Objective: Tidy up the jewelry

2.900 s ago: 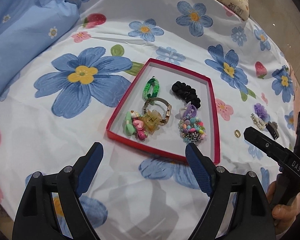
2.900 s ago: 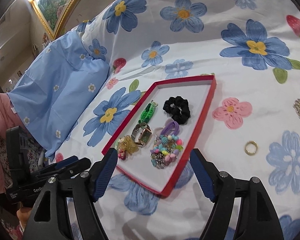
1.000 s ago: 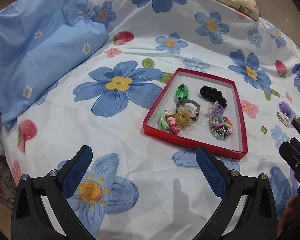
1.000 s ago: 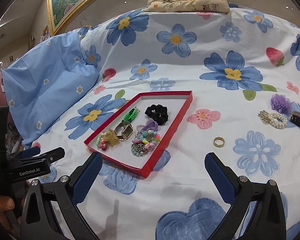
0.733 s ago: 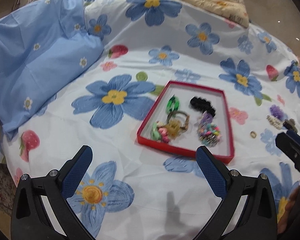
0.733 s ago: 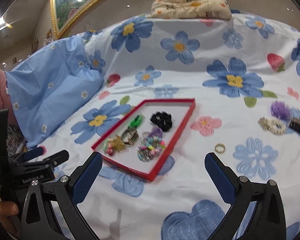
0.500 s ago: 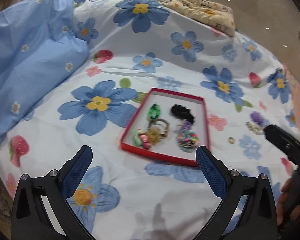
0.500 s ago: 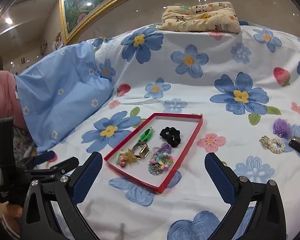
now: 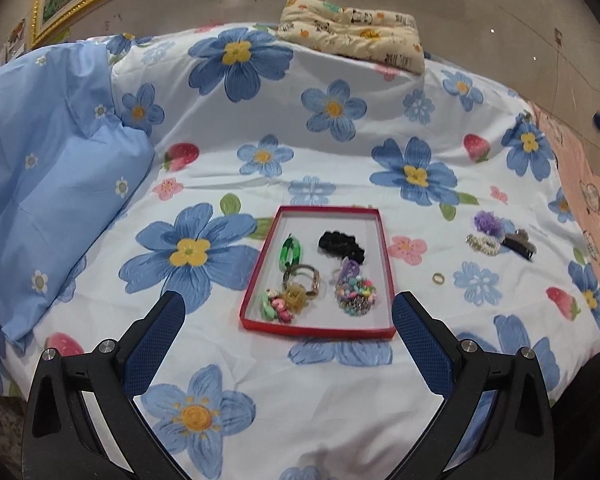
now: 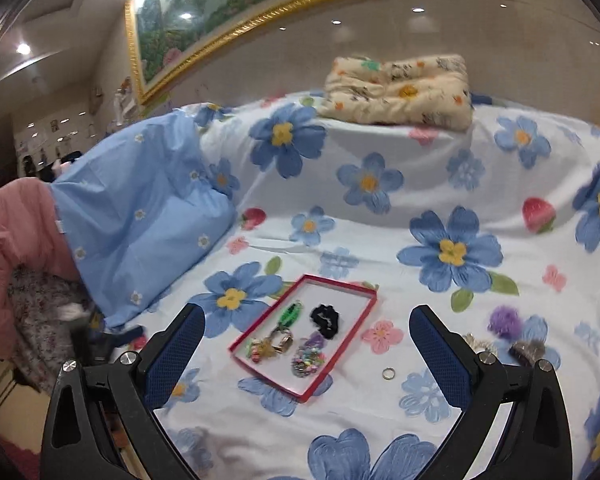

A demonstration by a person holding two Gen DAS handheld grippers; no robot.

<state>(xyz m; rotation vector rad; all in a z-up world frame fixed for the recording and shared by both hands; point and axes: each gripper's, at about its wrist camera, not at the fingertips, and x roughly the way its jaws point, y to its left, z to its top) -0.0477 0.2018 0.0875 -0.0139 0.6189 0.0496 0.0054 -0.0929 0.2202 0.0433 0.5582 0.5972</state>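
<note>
Nearest to the camera, the left gripper (image 9: 288, 340) is spread wide with nothing between its blue pads, and it is above the flowered bedsheet (image 9: 340, 420). The right gripper (image 10: 306, 350) is also spread wide and carries nothing.

Just beyond the left gripper, a shallow red tray (image 9: 385, 272) lies flat on the bed. At its near left corner there is a bunch of pastel clips (image 9: 275, 306), touching an amber claw clip (image 9: 296, 298). A gold bracelet (image 9: 302, 276) lies just behind it. At the near right of the tray there is a heap of coloured beads (image 9: 356, 294), and a purple hair tie (image 9: 349, 268) touches its far side. Farther in the tray lie a green chain clip (image 9: 290, 252) on the left and a black scrunchie (image 9: 341, 245) on the right.

To the right of the tray, on the sheet, a small gold ring (image 9: 438, 278) lies alone. Farther right there are a pearl clip (image 9: 483, 243), a purple scrunchie (image 9: 487, 222) behind it, and a dark claw clip (image 9: 520, 243) beside them.

On the left side a blue pillow (image 9: 52, 184) rests on the bed. At the far end a folded cream blanket (image 9: 352, 36) lies on the raised part of the bed, under a gold picture frame (image 10: 300, 4) on the wall.
</note>
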